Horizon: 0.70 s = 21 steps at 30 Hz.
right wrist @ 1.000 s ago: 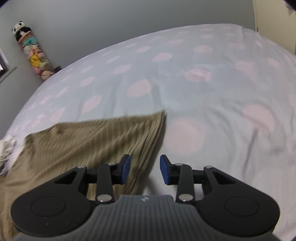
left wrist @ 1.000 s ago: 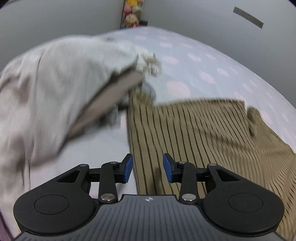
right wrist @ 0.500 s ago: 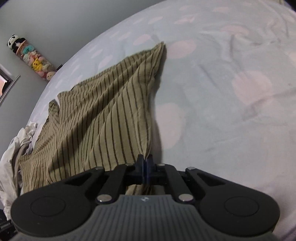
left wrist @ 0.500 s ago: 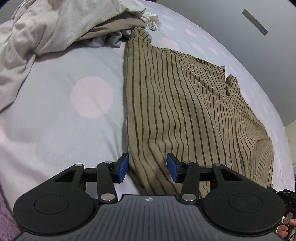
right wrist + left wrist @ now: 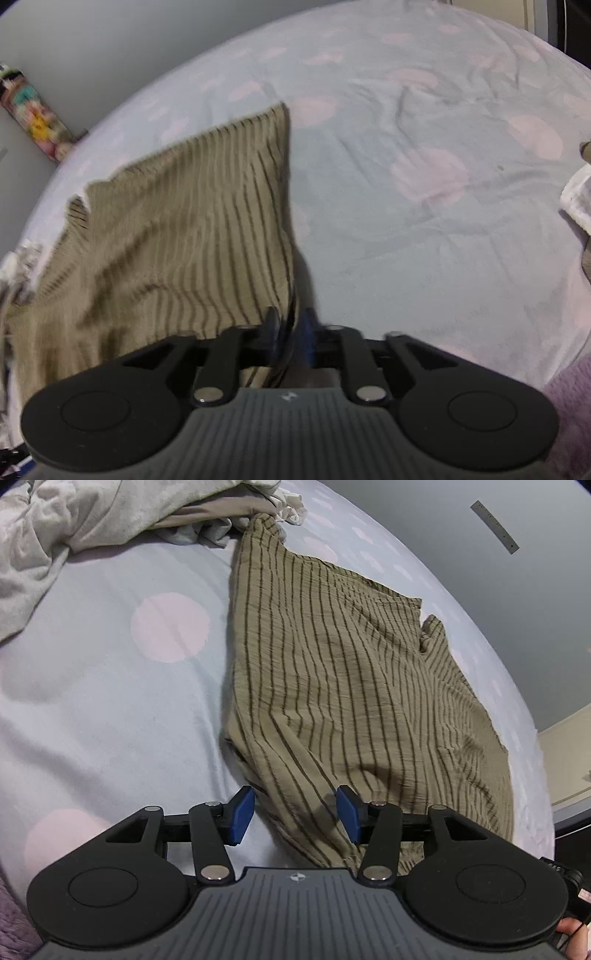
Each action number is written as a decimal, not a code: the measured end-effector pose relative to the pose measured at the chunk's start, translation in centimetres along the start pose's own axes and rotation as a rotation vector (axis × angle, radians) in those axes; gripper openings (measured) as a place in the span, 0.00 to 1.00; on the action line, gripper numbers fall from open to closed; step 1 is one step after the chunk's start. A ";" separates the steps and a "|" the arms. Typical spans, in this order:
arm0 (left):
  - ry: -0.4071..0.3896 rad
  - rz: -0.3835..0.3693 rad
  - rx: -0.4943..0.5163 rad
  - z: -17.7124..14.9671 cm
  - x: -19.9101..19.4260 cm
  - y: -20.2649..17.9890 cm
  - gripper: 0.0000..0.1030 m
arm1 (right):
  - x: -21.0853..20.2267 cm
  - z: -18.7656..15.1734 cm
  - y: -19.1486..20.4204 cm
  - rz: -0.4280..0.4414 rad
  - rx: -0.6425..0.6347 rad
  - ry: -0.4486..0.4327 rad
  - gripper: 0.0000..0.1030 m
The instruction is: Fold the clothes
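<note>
A tan garment with thin dark stripes (image 5: pixel 351 672) lies spread on the bed. My left gripper (image 5: pixel 295 814) is open, its blue pads on either side of the garment's near edge, which passes between them. In the right wrist view the same garment (image 5: pixel 177 221) is lifted at its near right edge. My right gripper (image 5: pixel 290 328) is shut on that edge, with cloth pinched between the nearly closed pads; this view is motion-blurred.
The bed has a pale blue sheet with pink dots (image 5: pixel 110 686). A heap of grey-white clothes (image 5: pixel 92 524) lies at the far left beside the garment's top. A white cloth (image 5: pixel 578 195) lies at the right edge. Stuffed toys (image 5: pixel 33 118) stand by the wall.
My right gripper closed on the garment's edge and has raised and pulled it. My left gripper stayed open and came down to the garment's near edge, which now bunches between its pads.
</note>
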<state>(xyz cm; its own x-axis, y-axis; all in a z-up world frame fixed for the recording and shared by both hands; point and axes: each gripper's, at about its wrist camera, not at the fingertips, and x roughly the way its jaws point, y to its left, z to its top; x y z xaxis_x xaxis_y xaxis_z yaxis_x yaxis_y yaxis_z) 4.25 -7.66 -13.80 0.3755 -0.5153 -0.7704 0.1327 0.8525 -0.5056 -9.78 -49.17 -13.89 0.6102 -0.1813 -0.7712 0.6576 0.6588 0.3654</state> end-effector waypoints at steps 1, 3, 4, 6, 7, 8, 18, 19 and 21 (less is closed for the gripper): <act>0.006 -0.001 -0.003 -0.1 0.1 0.0 0.48 | -0.3 -0.3 0.1 0.032 0.002 0.007 0.47; 0.021 -0.004 -0.009 -0.3 0.4 -0.1 0.48 | -0.9 -1.1 0.2 0.090 0.008 0.025 0.48; 0.026 -0.009 -0.010 -0.4 0.5 -0.1 0.49 | -1.2 -1.6 0.4 0.114 -0.004 0.025 0.48; 0.038 -0.021 -0.022 -0.6 0.6 -0.3 0.49 | -1.8 -2.5 1.1 0.148 -0.047 0.025 0.48; 0.044 -0.028 -0.029 -0.7 0.6 -0.4 0.49 | -2.0 -2.8 1.5 0.143 -0.074 0.028 0.48; 0.054 -0.032 -0.042 -0.8 0.6 -0.4 0.49 | -1.9 -3.1 1.9 0.131 -0.096 0.042 0.48; 0.115 -0.054 -0.048 -2.1 2.1 -1.5 0.48 | 0.6 -3.7 2.4 0.119 -0.092 0.204 0.42; 0.117 -0.053 -0.033 -2.2 2.2 -1.8 0.42 | 0.9 -3.8 2.4 0.129 -0.089 0.219 0.40; 0.122 -0.056 -0.005 -2.4 2.3 -2.1 0.23 | 1.2 -4.0 2.6 0.153 -0.096 0.246 0.21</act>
<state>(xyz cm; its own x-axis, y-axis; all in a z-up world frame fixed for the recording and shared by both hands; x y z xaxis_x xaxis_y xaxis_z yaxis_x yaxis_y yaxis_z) 2.59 -10.88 -15.44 0.2533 -0.5689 -0.7824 0.1454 0.8220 -0.5506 -9.09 -44.78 -15.99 0.5663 0.1001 -0.8181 0.5138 0.7332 0.4454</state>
